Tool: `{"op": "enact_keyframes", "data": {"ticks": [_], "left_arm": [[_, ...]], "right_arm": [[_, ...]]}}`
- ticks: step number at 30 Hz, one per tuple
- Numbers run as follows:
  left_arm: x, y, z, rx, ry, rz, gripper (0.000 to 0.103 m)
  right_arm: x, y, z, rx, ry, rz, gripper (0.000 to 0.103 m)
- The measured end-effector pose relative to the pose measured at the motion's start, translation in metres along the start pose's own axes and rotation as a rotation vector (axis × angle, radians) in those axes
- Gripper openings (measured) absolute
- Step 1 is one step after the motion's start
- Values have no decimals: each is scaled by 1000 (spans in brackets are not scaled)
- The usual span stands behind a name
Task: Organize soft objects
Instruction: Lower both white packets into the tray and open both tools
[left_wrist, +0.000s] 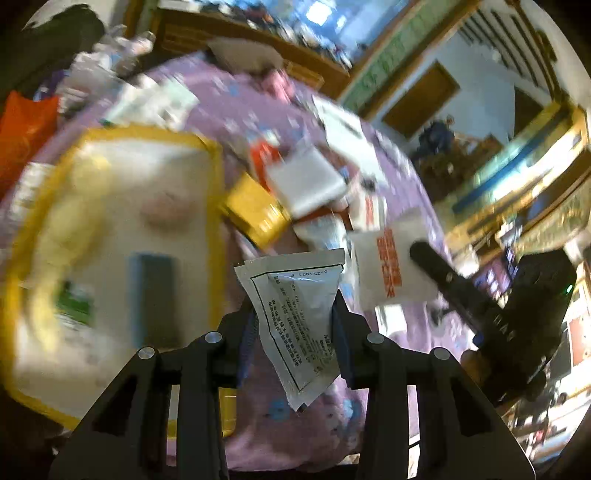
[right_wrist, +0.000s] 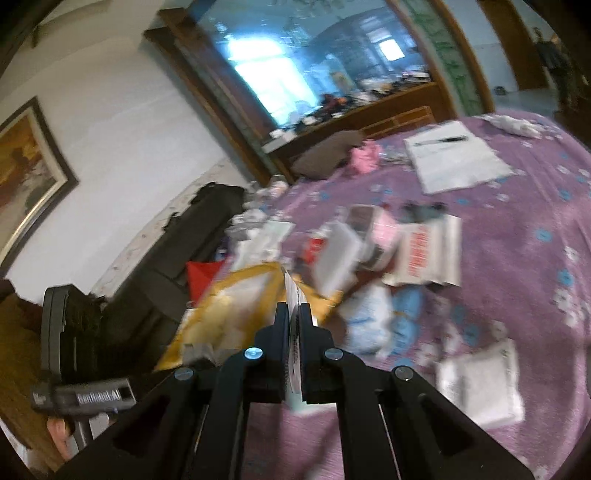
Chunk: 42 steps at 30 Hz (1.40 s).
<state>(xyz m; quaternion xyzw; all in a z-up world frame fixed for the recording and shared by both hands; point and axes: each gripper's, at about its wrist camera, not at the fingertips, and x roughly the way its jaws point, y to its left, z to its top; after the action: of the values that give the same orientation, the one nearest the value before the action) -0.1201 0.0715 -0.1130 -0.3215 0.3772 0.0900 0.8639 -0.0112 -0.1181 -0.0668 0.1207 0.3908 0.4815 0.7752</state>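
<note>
White flat sachet with a black printed frame (left_wrist: 295, 314), held clear of the bed in the left wrist view: left gripper (left_wrist: 293, 310) jaws part-way apart and clamped on its two side edges. Print is dense small text, upside down, unreadable; a code along the top edge looks like "0-251001", uncertain. Lower corner hangs below the jaws.

Right gripper (right_wrist: 294, 314) jaws pressed together on a thin white packet seen edge-on (right_wrist: 295, 332); its face is hidden and dark print on the edge is illegible.

Purple flowered bedspread (right_wrist: 517, 240) carries the scattered rest. White pouch with orange lettering (left_wrist: 388, 266) at 2 o'clock of the sachet, characters blurred. Yellow-rimmed white bag (left_wrist: 110, 240) at 9 o'clock, motion-smeared, contents indistinct. Yellow box (left_wrist: 255, 214) at 11 o'clock, partly covered by a white pack (left_wrist: 306, 181).
</note>
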Motion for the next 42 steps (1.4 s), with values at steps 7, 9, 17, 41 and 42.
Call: {"op": "enact_keyframes", "data": {"ticks": [7,9,17,41,42], "left_arm": [[-40,54,34,-61,-142,131,36],[-38,72,45,-77,-154,158,36],[6,123,78,-126,-101,157,36],[12,144,60,-233,-100,93,40],[9,142,57,-239,-106,90,40]], "right_arm": [[66,47,20,-19,99,184,2],[93,59,23,-11,136,221,2],[203,65,20,63,302,256,1],[196,60,7,31,283,173,51],[191,61,8,29,278,178,51]]}}
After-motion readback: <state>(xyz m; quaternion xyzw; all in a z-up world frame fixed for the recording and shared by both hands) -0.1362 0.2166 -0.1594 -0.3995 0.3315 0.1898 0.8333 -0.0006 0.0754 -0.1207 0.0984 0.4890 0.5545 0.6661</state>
